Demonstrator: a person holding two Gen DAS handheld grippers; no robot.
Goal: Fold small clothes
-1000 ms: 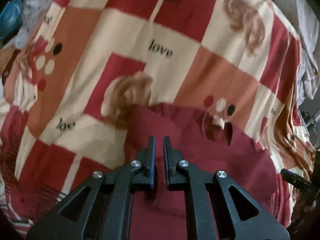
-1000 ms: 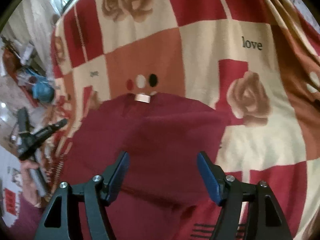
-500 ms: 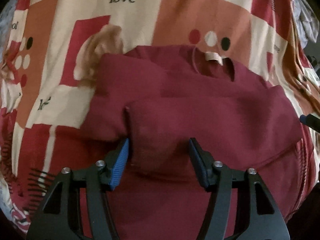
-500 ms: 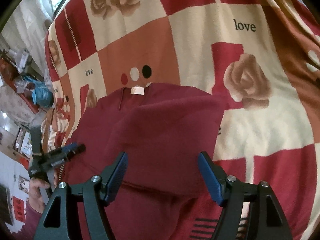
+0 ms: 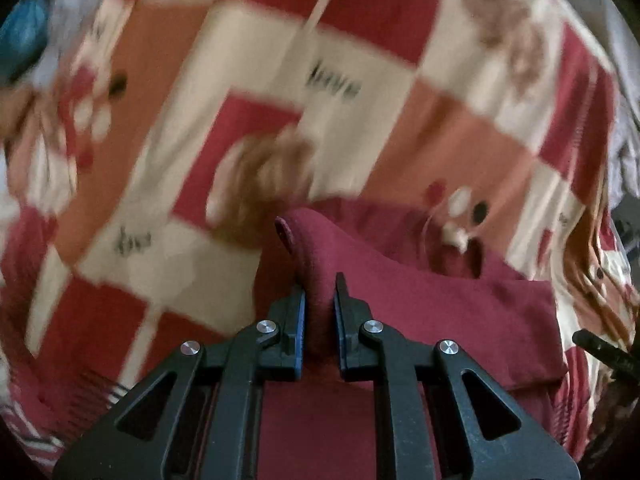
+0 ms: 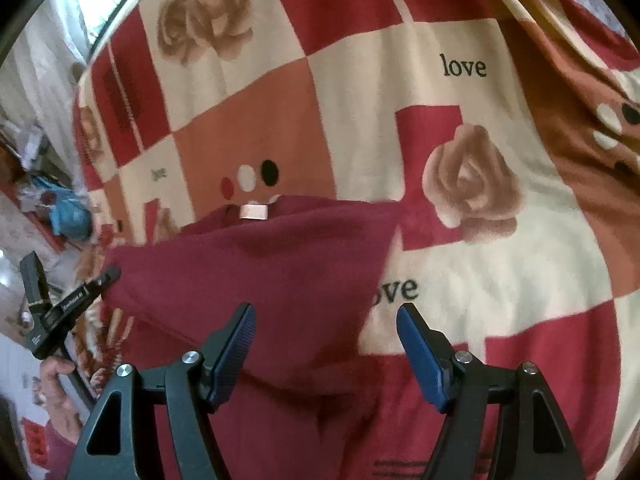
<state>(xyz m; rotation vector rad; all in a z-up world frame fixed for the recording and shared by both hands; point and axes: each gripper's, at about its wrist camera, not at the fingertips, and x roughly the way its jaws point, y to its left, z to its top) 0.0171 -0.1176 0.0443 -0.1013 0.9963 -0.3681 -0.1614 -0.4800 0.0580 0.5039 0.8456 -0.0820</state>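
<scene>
A dark red small garment (image 5: 440, 300) lies on a patterned blanket, its white neck label (image 5: 454, 234) at the far edge. My left gripper (image 5: 319, 296) is shut on a raised fold of the garment's left edge, and the pinched cloth stands up between the fingers. In the right wrist view the same garment (image 6: 260, 276) lies partly folded with its label (image 6: 253, 211) at the top. My right gripper (image 6: 326, 336) is open and empty, hovering over the garment's near right part. The left gripper (image 6: 102, 278) shows at that view's left, at the garment's corner.
The blanket (image 6: 360, 100) has red, cream and orange squares, roses and the word love. Clutter and a blue bag (image 6: 68, 216) lie beyond the bed's left edge. Grey cloth (image 5: 628, 152) lies at the far right.
My left gripper was open over the folded garment half a second ago; it has closed on a fold of its left edge and lifted it. My right gripper stayed open.
</scene>
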